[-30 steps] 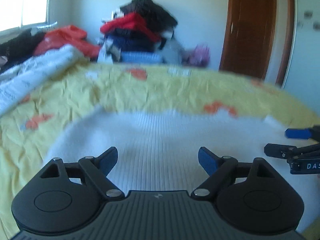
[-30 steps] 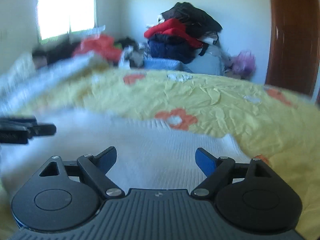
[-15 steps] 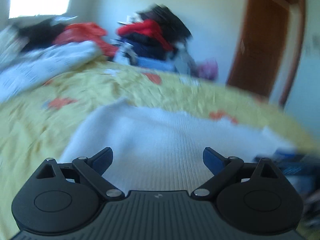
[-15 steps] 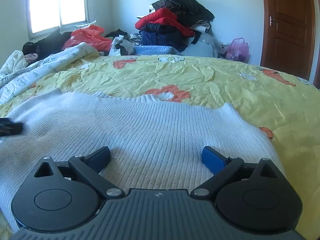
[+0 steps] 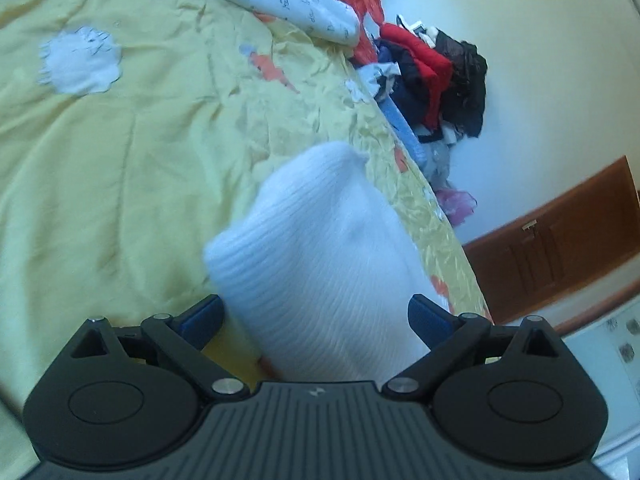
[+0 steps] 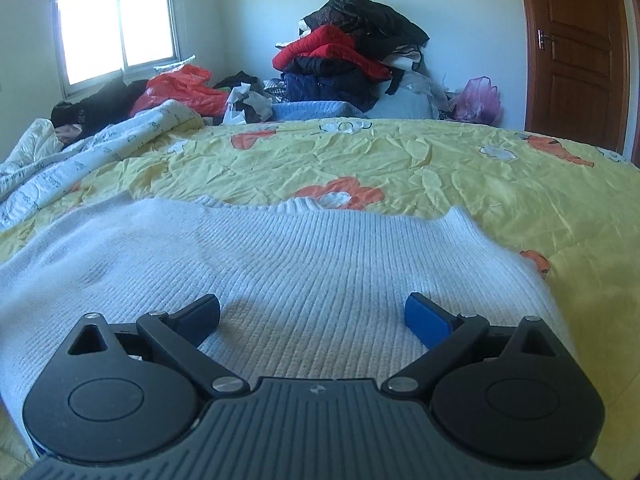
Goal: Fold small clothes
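Note:
A white ribbed knit sweater [image 6: 280, 264] lies flat on the yellow flowered bedspread [image 6: 440, 168]. In the right wrist view my right gripper [image 6: 312, 316] is open, low over the sweater's near part, with nothing between its blue pads. In the left wrist view the camera is rolled sideways; my left gripper [image 5: 316, 316] is open over the sweater's left end [image 5: 320, 240], which looks bunched and blurred. The bedspread [image 5: 120, 160] fills that view's left side. Neither gripper shows in the other's view.
A white printed quilt [image 6: 60, 168] lies bunched at the bed's far left. A pile of dark and red clothes [image 6: 352, 48] stands behind the bed. A brown door [image 6: 576, 52] is at the right, a bright window [image 6: 116, 32] at the left.
My left gripper has swung left and rolled sideways, now over the sweater's left end. My right gripper has settled low over the sweater. The left gripper has left the right view.

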`<action>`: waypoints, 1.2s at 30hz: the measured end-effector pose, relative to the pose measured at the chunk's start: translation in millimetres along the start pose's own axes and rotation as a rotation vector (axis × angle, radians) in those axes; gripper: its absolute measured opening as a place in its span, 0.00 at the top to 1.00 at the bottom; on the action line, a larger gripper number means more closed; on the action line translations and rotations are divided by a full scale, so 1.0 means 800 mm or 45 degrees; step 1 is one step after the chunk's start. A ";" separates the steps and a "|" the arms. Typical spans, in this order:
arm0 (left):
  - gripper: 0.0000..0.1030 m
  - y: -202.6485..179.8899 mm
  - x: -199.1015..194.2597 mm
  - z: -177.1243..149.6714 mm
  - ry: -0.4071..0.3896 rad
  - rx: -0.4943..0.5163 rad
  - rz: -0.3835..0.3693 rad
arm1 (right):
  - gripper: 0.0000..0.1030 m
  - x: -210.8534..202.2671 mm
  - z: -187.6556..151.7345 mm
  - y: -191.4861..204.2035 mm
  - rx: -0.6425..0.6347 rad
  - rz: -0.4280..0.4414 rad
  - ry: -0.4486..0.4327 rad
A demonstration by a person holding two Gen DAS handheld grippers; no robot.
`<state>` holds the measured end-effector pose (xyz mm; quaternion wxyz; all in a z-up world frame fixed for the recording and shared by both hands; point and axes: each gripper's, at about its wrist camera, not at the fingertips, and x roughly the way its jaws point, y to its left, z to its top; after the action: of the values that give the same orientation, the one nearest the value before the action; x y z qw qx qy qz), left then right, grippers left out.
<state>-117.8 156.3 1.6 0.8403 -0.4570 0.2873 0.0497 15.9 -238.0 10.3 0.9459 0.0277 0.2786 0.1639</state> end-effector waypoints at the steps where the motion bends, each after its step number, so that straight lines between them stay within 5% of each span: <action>1: 0.04 -0.003 0.005 0.001 -0.007 -0.002 0.019 | 0.03 -0.001 0.000 -0.001 0.008 0.006 -0.004; 4: 0.09 -0.010 0.013 -0.002 -0.058 -0.007 0.074 | 0.03 -0.002 -0.001 -0.004 0.027 0.023 -0.013; 6: 0.36 -0.018 0.015 -0.006 -0.096 0.056 0.168 | 0.03 -0.003 -0.001 -0.005 0.039 0.033 -0.019; 7: 0.59 -0.022 0.016 -0.008 -0.105 0.107 0.235 | 0.03 -0.003 -0.001 -0.006 0.043 0.036 -0.021; 11: 0.71 -0.029 0.011 -0.008 -0.105 0.149 0.273 | 0.02 -0.004 -0.001 -0.006 0.048 0.045 -0.022; 14: 0.75 -0.052 0.001 -0.008 -0.146 0.180 0.277 | 0.01 -0.004 -0.001 -0.006 0.050 0.051 -0.022; 19: 0.76 -0.130 -0.010 -0.031 -0.236 0.473 0.175 | 0.01 -0.006 -0.001 -0.014 0.098 0.082 -0.039; 25: 0.76 -0.215 0.019 -0.147 -0.183 1.170 0.079 | 0.01 -0.015 -0.007 -0.049 0.335 0.225 -0.117; 30: 0.76 -0.204 0.042 -0.238 -0.103 1.644 0.092 | 0.00 -0.017 0.001 -0.069 0.470 0.305 -0.078; 32: 0.76 -0.198 0.038 -0.246 -0.152 1.727 0.098 | 0.00 -0.017 0.016 -0.075 0.546 0.356 -0.007; 36: 0.76 -0.199 0.035 -0.238 -0.128 1.677 0.069 | 0.01 -0.001 0.047 -0.079 0.715 0.603 0.123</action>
<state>-123.2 -92.4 25.0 0.9550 0.1628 0.2294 -0.0938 53.8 -296.2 33.4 0.8232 0.3419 0.3428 0.2966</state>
